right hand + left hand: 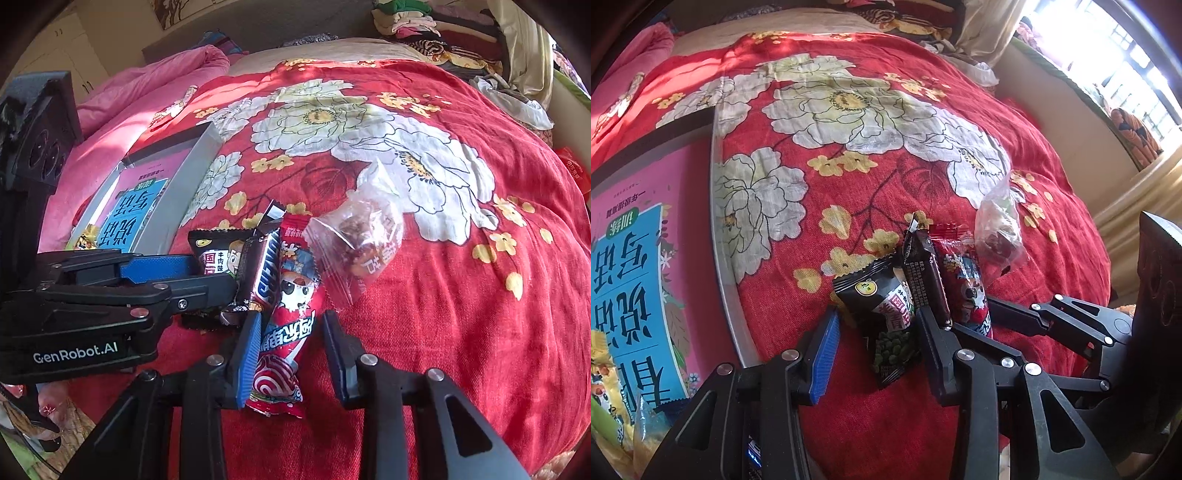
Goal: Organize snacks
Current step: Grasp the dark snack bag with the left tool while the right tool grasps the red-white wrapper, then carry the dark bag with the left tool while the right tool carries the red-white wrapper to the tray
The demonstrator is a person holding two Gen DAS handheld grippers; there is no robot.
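Several snacks lie bunched on the red flowered bedspread: a black pea packet, a dark chocolate bar, a red panda packet and a clear bag of brown nuts. My left gripper straddles the black packet, and red cloth shows between its blue pad and the wrapper. My right gripper straddles the red packet. Its blue pad touches the wrapper, while the other finger stands a little off.
A silver-rimmed tray holding a pink book and yellow snacks lies left of the pile. A pink quilt and heaped clothes sit beyond. A red packet lies at the bed's right edge, near a bright window.
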